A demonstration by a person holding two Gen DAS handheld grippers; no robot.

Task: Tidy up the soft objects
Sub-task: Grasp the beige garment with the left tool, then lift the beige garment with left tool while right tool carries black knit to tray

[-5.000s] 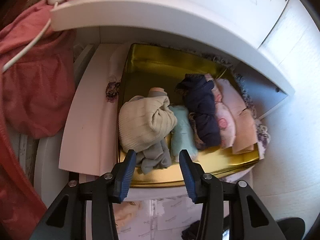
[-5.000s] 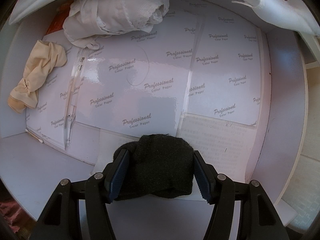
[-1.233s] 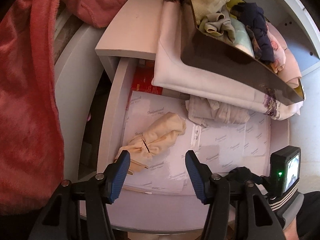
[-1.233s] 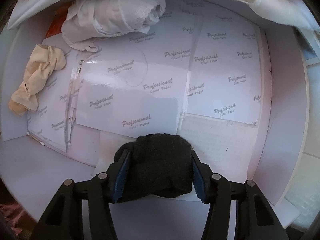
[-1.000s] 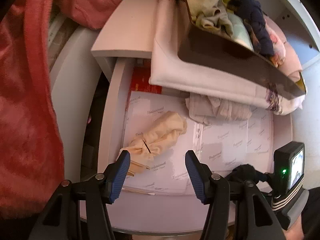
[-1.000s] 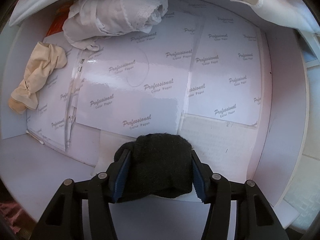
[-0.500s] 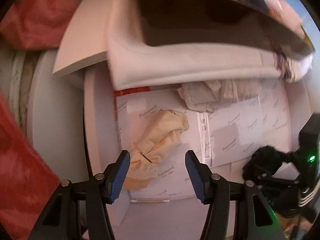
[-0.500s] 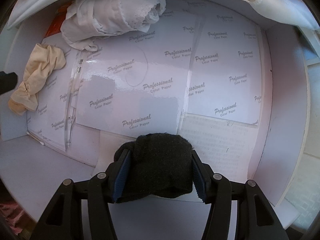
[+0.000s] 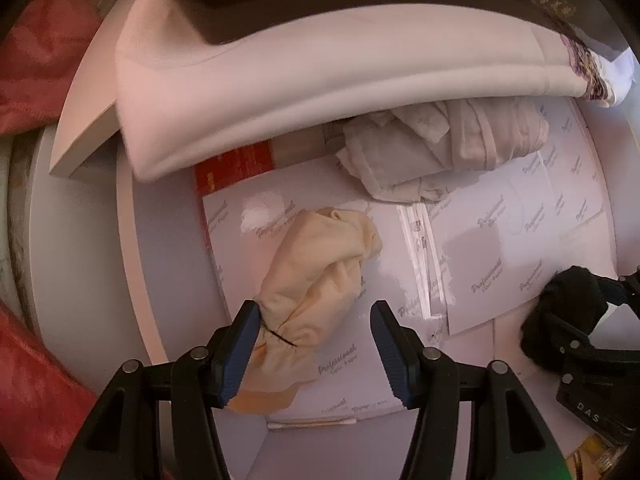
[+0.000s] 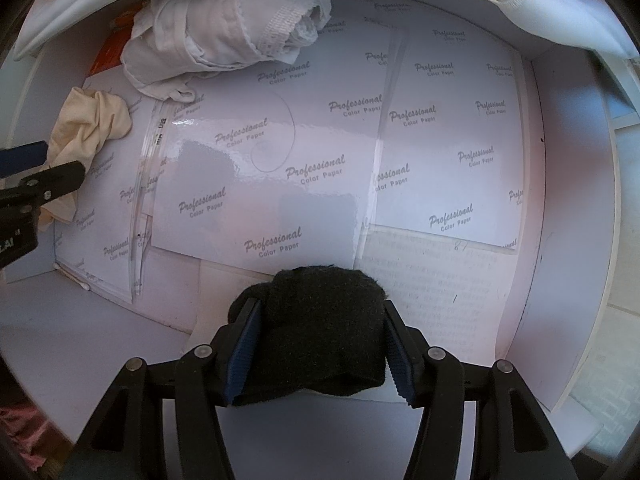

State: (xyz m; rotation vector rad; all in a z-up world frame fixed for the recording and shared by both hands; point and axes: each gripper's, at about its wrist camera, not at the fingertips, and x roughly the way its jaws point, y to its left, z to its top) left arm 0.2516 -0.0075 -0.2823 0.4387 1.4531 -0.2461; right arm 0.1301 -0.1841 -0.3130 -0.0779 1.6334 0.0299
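Left gripper (image 9: pixel 312 354) wide over cream bundle (image 9: pixel 316 280); right gripper (image 10: pixel 318 350) clamps black sock (image 10: pixel 320 320).
Risk: off-centre closure pinches only a fold; bundle slips.

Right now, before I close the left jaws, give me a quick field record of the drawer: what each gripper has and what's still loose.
left gripper: open, jaws straddling the tied end of the cream cloth bundle; pads not pressing on it
right gripper: shut on black knitted sock bundle
still loose: white lace-edged garment, crumpled at the back of the drawer
drawer floor: covered with glossy photo paper sheets printed "Professional Color Paper"
small item: cotton swab at the near edge
overhang: folded pale cloth above the drawer's back
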